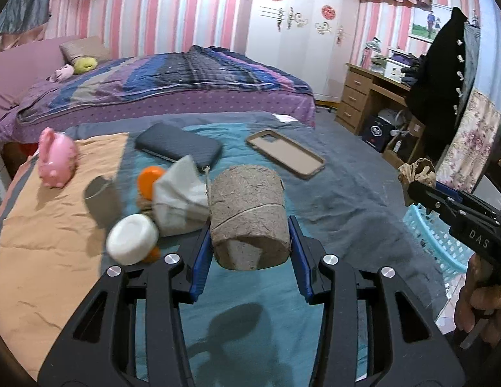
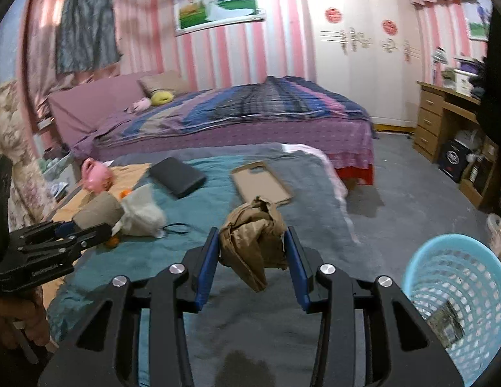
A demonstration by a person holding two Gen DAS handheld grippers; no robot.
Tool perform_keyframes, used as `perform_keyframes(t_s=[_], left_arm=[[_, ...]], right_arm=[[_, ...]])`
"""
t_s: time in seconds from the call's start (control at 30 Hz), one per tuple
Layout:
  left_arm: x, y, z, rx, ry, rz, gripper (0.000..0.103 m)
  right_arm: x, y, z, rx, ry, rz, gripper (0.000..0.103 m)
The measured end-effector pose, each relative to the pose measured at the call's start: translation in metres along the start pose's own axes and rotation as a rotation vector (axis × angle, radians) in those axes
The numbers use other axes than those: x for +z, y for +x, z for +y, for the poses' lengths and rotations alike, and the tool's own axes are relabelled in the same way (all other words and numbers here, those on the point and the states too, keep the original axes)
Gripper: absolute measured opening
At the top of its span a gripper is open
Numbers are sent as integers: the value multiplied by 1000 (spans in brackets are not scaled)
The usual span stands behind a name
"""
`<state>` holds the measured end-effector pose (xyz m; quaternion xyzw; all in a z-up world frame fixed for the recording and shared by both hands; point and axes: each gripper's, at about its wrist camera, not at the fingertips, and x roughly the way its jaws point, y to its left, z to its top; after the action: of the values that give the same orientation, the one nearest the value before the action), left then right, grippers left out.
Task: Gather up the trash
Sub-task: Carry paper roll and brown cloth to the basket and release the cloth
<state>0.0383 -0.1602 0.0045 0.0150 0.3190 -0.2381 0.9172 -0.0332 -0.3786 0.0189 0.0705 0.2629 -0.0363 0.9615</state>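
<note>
My left gripper (image 1: 250, 225) is shut on a grey-brown cardboard roll (image 1: 249, 213) and holds it above the teal blanket (image 1: 250, 290); it also shows in the right wrist view (image 2: 89, 225). My right gripper (image 2: 252, 242) is shut on a crumpled brown paper wad (image 2: 252, 242), held above the blanket; it shows in the left wrist view (image 1: 416, 174). A light blue mesh basket (image 2: 457, 296) stands on the floor at the right with a scrap of trash inside; it also shows in the left wrist view (image 1: 434, 242).
On the blanket lie a white tissue pack (image 1: 178, 200), a white-capped orange bottle (image 1: 131, 238), an orange lid (image 1: 150, 177), a pink pig toy (image 1: 56, 158), a dark wallet (image 1: 179, 145) and a tan phone case (image 1: 284, 153). A bed (image 1: 169, 87) and wooden desk (image 1: 373, 96) stand behind.
</note>
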Motion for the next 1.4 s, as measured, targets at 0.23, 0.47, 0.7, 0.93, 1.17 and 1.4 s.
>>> perform_keyframes(t_s=[0.23, 0.47, 0.7, 0.93, 1.17, 1.4], left_arm=[[4, 8, -48, -73, 44, -1, 43], [12, 13, -116, -185, 119, 7, 43], [16, 22, -191, -283, 176, 8, 43], [15, 35, -248, -337, 233, 33, 43], [6, 45, -276, -347, 272, 60, 43], [6, 51, -291, -351, 292, 66, 43]], right_arm=[[-5, -25, -51, -106, 57, -45, 41], [-15, -50, -105, -200, 110, -59, 41], [-27, -73, -156, -303, 161, -64, 41], [-42, -94, -201, -370, 232, -73, 41], [-49, -101, -221, -363, 278, -81, 41], [-50, -99, -221, -383, 280, -77, 65]])
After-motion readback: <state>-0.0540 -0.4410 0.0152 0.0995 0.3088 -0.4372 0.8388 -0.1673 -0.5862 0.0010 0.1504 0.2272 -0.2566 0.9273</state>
